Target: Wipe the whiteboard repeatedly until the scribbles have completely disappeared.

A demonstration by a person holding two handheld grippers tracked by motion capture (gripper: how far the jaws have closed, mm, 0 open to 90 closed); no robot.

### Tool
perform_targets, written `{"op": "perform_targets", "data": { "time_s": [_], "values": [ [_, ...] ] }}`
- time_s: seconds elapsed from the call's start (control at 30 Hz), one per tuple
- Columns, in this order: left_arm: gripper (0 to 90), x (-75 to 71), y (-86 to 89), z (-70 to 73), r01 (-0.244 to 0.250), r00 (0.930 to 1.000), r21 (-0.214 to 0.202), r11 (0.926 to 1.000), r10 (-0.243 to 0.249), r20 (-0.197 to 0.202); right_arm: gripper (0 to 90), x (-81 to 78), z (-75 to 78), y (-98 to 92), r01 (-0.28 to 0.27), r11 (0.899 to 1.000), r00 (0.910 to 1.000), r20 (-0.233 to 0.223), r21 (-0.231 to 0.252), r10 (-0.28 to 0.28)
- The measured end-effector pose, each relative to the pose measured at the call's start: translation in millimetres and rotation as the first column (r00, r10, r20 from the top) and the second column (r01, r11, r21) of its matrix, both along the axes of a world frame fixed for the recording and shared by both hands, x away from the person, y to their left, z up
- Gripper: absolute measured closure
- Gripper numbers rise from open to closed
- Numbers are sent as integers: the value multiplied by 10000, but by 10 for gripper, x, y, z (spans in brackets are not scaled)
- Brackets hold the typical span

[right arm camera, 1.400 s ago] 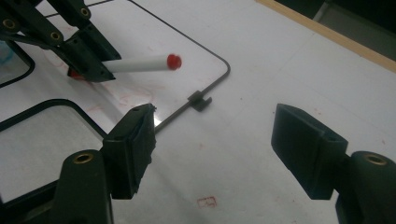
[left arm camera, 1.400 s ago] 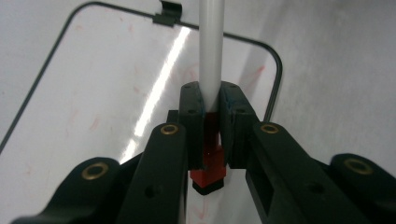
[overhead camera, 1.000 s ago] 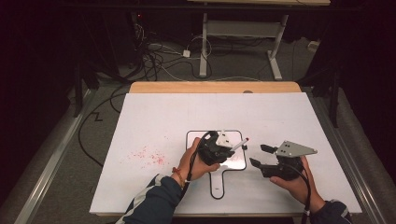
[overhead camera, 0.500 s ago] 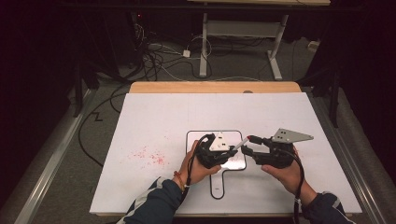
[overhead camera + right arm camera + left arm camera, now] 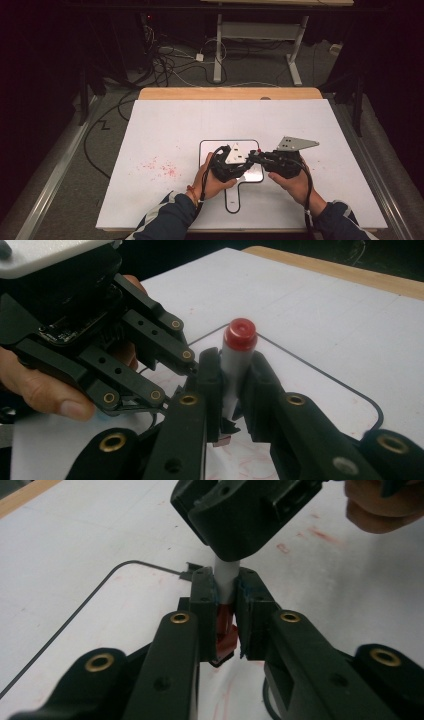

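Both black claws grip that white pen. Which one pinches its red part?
The left gripper: red plastic sits between its pads, whereas the right gripper clamps the white pen's barrel.

High view overhead, gripper views close, all sharing the marker point(image 5: 235, 365).

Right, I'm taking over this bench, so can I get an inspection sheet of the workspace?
Surface: white table sheet with a wooden far edge.
Job's things: white marker with a red end, above a black-outlined paddle-shaped board.
Clutter: red ink smears on the sheet, left of the board.
Grippers: left claw is shut on the marker; right claw has just closed on the same marker.
Cables: tangled leads on the floor beyond the table; one trails from the right claw.
Surroundings: dark room, white desk frame behind.
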State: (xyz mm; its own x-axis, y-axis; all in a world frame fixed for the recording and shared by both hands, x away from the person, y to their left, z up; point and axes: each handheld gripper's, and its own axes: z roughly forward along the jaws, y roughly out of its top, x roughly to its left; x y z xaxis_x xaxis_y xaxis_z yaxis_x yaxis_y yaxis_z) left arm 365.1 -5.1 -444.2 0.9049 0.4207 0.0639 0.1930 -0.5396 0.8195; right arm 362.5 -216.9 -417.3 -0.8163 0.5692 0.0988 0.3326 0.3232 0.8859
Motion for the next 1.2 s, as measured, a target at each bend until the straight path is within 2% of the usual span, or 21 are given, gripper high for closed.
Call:
{"op": "perform_targets", "data": {
  "time_s": [0.03, 0.1, 0.2, 0.27, 0.37, 0.43, 0.53, 0.57, 0.63, 0.67, 0.73, 0.8, 0.83, 0.87, 0.9, 0.97, 1.0, 1.07, 1.13, 1.17, 1.2],
  "values": [
    [761, 0, 22, 0, 50, 10000, -52, 10000, -51, -56, 811, 3, 2, 21, 75, 9999, 10000, 49, -118, -74],
    [727, -19, 91, 15, 83, 9999, -10, 10000, -83, 104, 811, 21, 4, 38, 147, 9997, 9999, 28, -194, -146],
    [570, -77, 244, 46, -378, 9981, 335, 9987, 361, 504, 812, 39, 1, 48, 410, 9970, 9990, 195, -650, -398],
    [496, -132, 407, 56, -654, 9955, 365, 9972, 627, 708, 812, 39, -14, 62, 633, 9916, 9974, 404, -1124, -591],
    [385, -234, 686, 38, -1185, 9882, 463, 9919, 1133, 1034, 812, 51, -54, 84, 865, 9819, 9953, 567, -1685, -779],
    [312, -315, 871, 16, -1545, 9817, 453, 9870, 1482, 1198, 812, 54, -43, 85, 984, 9772, 9941, 643, -1881, -877],
    [241, -457, 1163, -18, -2094, 9705, 389, 9771, 2028, 1304, 812, 69, -12, 96, 1489, 9569, 9866, 1030, -2494, -1267],
    [238, -507, 1257, -35, -2306, 9657, 358, 9724, 2242, 1306, 812, 78, -5, 98, 1645, 9508, 9840, 1110, -2627, -1396],
    [216, -593, 1439, -73, -2684, 9574, 362, 9626, 2624, 1208, 813, 87, 0, 111, 1706, 9497, 9836, 1023, -2627, -1484],
    [207, -633, 1524, -98, -2919, 9517, 251, 9561, 2877, 1076, 813, 77, 1, 131, 1649, 9503, 9847, 997, -2642, -1432],
    [207, -707, 1664, -150, -3279, 9416, 328, 9441, 3239, 917, 813, 44, -8, 194, 1208, 9628, 9917, 732, -2418, -1060],
    [208, -777, 1757, -190, -3566, 9315, 517, 9328, 3507, 962, 813, -5, -1, 287, 986, 9615, 9939, 742, -2565, -821],
    [208, -802, 1801, -199, -3591, 9303, 472, 9321, 3534, 985, 813, -24, 3, 323, 903, 9603, 9947, 725, -2640, -736],
    [207, -837, 1836, -211, -3674, 9282, 470, 9289, 3629, 827, 813, -37, 7, 349, 993, 9545, 9934, 833, -2812, -788],
    [206, -868, 1867, -220, -3746, 9252, 448, 9261, 3701, 843, 813, -34, 18, 359, 1131, 9456, 9914, 981, -3051, -870],
    [205, -914, 1916, -231, -3798, 9233, 411, 9242, 3759, 791, 813, -3, 34, 341, 1850, 9128, 9791, 1482, -3640, -1393],
    [204, -929, 1928, -237, -3856, 9208, 387, 9218, 3818, 795, 814, 20, 39, 307, 1948, 9114, 9781, 1414, -3624, -1528],
    [204, -936, 1935, -237, -3833, 9216, 390, 9228, 3793, 828, 813, 18, 59, 281, 1785, 9199, 9833, 979, -3492, -1536],
    [204, -928, 1915, -243, -3796, 9232, 438, 9241, 3753, 830, 813, -52, 60, 336, 1147, 9382, 9932, 577, -3266, -1013],
    [204, -925, 1904, -248, -3762, 9246, 530, 9250, 3711, 862, 813, -101, 60, 382, 968, 9362, 9948, 638, -3379, -798],
    [204, -927, 1894, -251, -3742, 9254, 580, 9255, 3686, 884, 813, -147, 64, 421, 934, 9284, 9945, 780, -3596, -699]
  ]
}}
